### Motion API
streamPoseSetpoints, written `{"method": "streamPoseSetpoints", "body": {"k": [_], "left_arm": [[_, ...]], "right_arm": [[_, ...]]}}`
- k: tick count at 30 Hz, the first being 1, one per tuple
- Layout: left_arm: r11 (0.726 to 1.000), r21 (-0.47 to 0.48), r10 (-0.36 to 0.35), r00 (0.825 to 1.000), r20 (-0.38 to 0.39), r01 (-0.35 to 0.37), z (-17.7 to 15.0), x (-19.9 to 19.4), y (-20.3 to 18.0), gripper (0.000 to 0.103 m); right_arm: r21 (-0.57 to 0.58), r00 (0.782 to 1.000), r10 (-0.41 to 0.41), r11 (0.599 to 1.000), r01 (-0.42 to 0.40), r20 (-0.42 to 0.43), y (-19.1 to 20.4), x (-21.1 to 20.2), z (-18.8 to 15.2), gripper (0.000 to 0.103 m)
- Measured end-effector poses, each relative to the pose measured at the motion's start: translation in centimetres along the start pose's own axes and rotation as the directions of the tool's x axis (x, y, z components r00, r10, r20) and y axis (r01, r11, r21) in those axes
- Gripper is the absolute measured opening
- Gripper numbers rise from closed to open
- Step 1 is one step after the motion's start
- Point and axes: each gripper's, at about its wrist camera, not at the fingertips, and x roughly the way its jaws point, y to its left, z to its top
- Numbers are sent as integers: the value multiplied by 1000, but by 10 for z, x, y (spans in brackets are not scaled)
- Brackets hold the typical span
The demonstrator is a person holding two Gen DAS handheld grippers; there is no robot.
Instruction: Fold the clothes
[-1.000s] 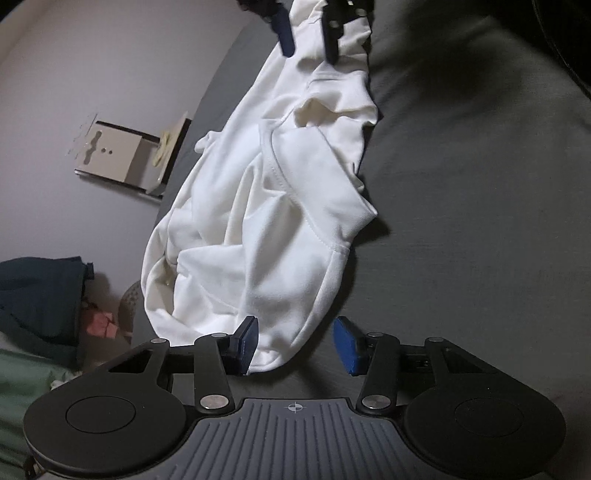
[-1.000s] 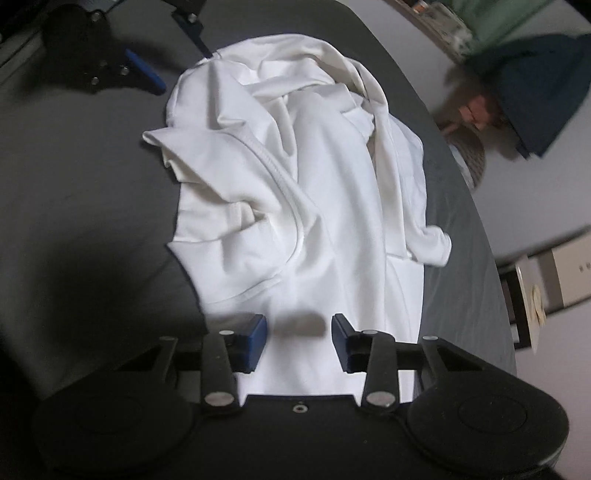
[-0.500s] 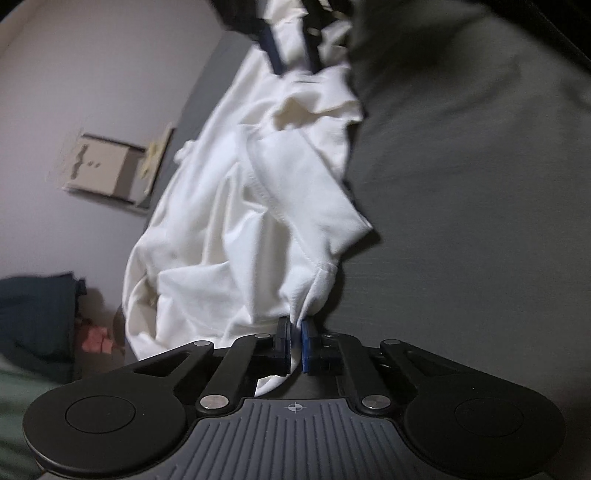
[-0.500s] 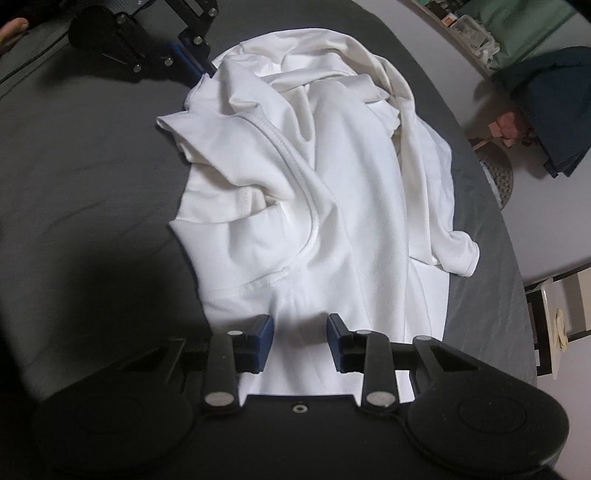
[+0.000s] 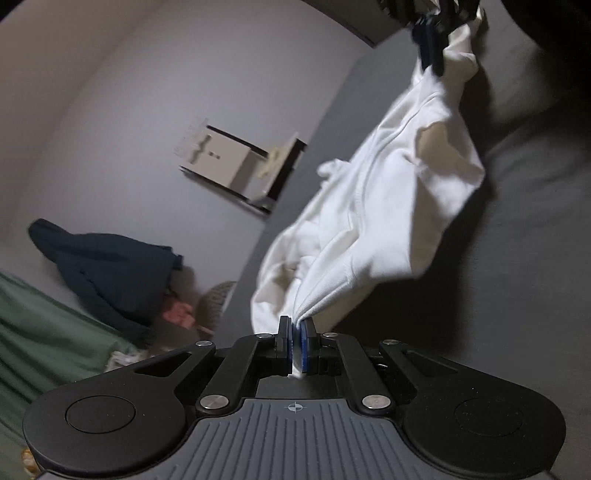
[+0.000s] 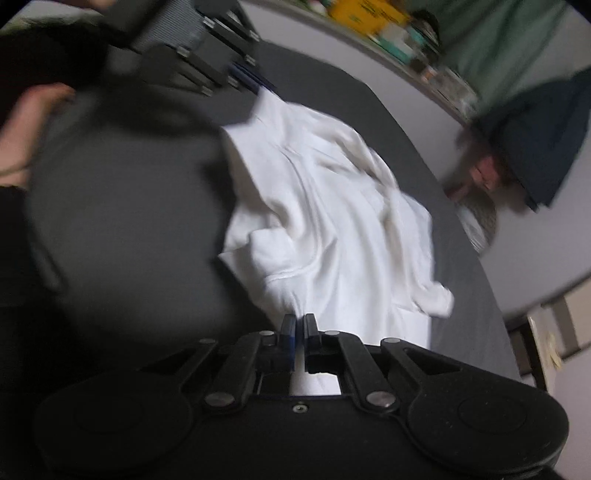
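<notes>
A crumpled white garment hangs stretched between my two grippers above the dark grey surface. My left gripper is shut on one edge of it, cloth bunched between the blue pads. My right gripper is shut on the opposite edge of the garment. The right gripper also shows at the top of the left wrist view, and the left gripper at the top left of the right wrist view. Both views are motion-blurred.
A light wall holds a small white shelf unit. A dark blue garment and green cloth lie at the left, with a woven basket. A cluttered shelf runs along the wall.
Both grippers have closed on opposite edges of the white garment and lifted it, so it now hangs stretched between them. The left shut first, the right within the last half second.
</notes>
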Motion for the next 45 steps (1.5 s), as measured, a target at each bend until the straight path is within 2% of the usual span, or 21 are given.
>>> {"method": "streamPoseSetpoints", "body": {"k": [1, 5, 9, 14, 19, 22, 24, 25, 26, 27, 28, 29, 30, 33, 36, 38, 40, 42, 43, 44, 45], "left_arm": [[1000, 1, -10, 1000, -9, 10, -4, -3, 0, 4], [999, -2, -47, 997, -64, 47, -24, -8, -6, 4], [998, -17, -66, 995, -68, 65, -35, -13, -9, 4], [979, 187, -74, 995, -63, 85, -33, -10, -43, 6], [964, 219, -145, 988, -49, 152, -25, -1, -56, 6], [941, 305, -139, 989, -56, 149, -24, 10, -65, 6], [932, 329, -145, 988, -51, 153, -21, 15, -66, 7], [930, 334, -148, 988, -48, 155, -20, 16, -66, 16], [929, 337, -152, 988, -38, 155, -19, 16, -65, 40], [928, 340, -156, 987, -26, 155, -19, 16, -65, 75], [927, 349, -154, 988, 14, 139, -20, 13, -64, 88], [926, 358, -150, 987, 60, 119, -21, 9, -62, 94], [920, 375, -158, 983, 90, 114, -21, 6, -61, 94], [883, 452, -192, 977, 94, 130, -22, 6, -60, 94], [811, 564, -241, 967, 80, 156, -27, 10, -60, 94], [776, 611, -254, 965, 71, 159, -29, 15, -59, 94], [765, 615, -283, 958, 56, 190, -25, 22, -55, 93], [753, 621, -306, 951, 39, 217, -22, 29, -54, 77], [746, 630, -307, 951, 35, 217, -22, 32, -56, 76], [739, 639, -306, 951, 33, 216, -23, 36, -58, 67], [738, 638, -305, 952, 26, 219, -23, 39, -59, 52]], "right_arm": [[-15, 1000, 14, 1000, -14, 11, 6, -9, 2, 4], [-121, 997, -36, 992, 27, -74, 25, -1, -4, 4], [-45, 999, -47, 998, 47, 11, 26, -16, 3, 4], [-112, 997, -82, 990, 80, -15, 36, -18, 7, 3], [-128, 993, -86, 989, 75, -79, 37, -7, 3, 4], [-183, 991, -54, 983, 32, -119, 45, -2, 2, 10], [-196, 986, -24, 981, -9, -165, 45, 6, 4, 22], [-194, 982, -8, 981, -29, -187, 44, 11, 5, 24], [-172, 978, 22, 983, -59, -207, 41, 15, 7, 27], [-149, 973, 54, 985, -89, -226, 38, 19, 10, 27], [-121, 966, 95, 985, -127, -240, 35, 23, 12, 27], [-92, 958, 136, 982, -164, -253, 32, 27, 14, 27], [-96, 951, 154, 978, -185, -268, 32, 31, 15, 28], [-143, 929, 185, 960, -241, -321, 36, 44, 19, 30], [-248, 902, 183, 923, -295, -391, 37, 53, 26, 42], [-302, 884, 191, 891, -338, -427, 35, 59, 27, 43], [-342, 872, 207, 860, -378, -443, 38, 64, 27, 43], [-375, 870, 218, 836, -400, -442, 46, 69, 25, 42], [-391, 876, 208, 833, -392, -436, 49, 71, 23, 41], [-406, 886, 194, 833, -375, -420, 52, 71, 21, 41], [-421, 897, 181, 834, -358, -404, 55, 72, 18, 39]]}}
